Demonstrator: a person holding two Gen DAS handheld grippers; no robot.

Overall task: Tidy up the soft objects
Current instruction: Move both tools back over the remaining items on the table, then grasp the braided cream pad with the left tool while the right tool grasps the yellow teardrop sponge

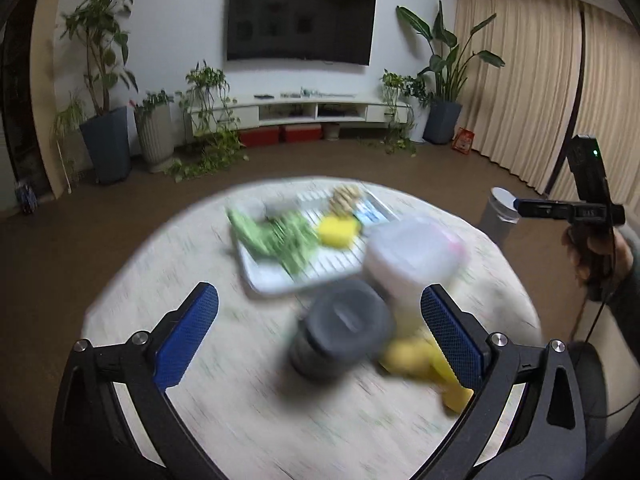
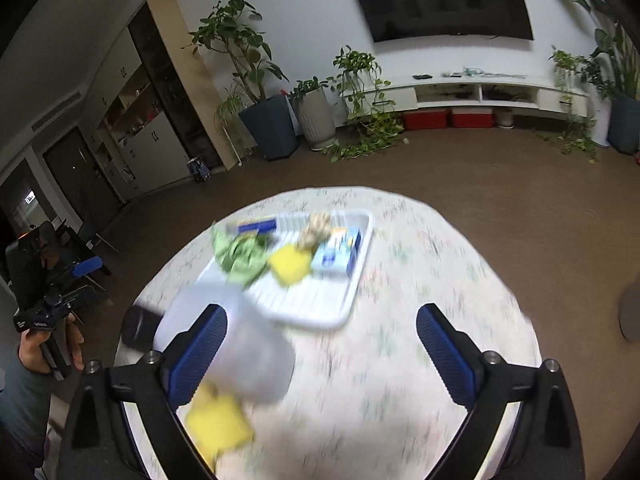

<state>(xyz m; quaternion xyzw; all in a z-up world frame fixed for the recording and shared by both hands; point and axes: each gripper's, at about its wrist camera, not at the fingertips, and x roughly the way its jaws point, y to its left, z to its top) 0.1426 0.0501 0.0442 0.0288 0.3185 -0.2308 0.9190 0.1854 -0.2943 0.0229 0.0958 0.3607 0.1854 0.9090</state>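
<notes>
While both views are smeared by motion blur, the left gripper (image 1: pixel 319 334) plainly hangs with its blue-padded jaws spread wide and nothing between them, above a round desk (image 1: pixel 200 380) covered in a pale patterned cloth. Just ahead of it sits a dark grey cylindrical container (image 1: pixel 340 326), and at two o'clock from that stands a translucent white plastic tub (image 1: pixel 412 256). A soft yellow object (image 1: pixel 416 358) lies beside the right finger, touching the grey container as far as the blur allows. At twelve o'clock rests a white slatted rectangular tray (image 1: pixel 296 276) holding a green plush item (image 1: pixel 276 236), a yellow sponge-like block (image 1: pixel 338 230), a beige knitted piece (image 1: pixel 346 198) and a light blue packet (image 1: pixel 370 214).

The right gripper (image 2: pixel 322 346) is likewise spread wide and empty. At its nine o'clock the same white tub (image 2: pixel 256 344) overlaps the left finger, with the yellow object (image 2: pixel 218 426) below it. The tray (image 2: pixel 320 300) lies at twelve o'clock.
</notes>
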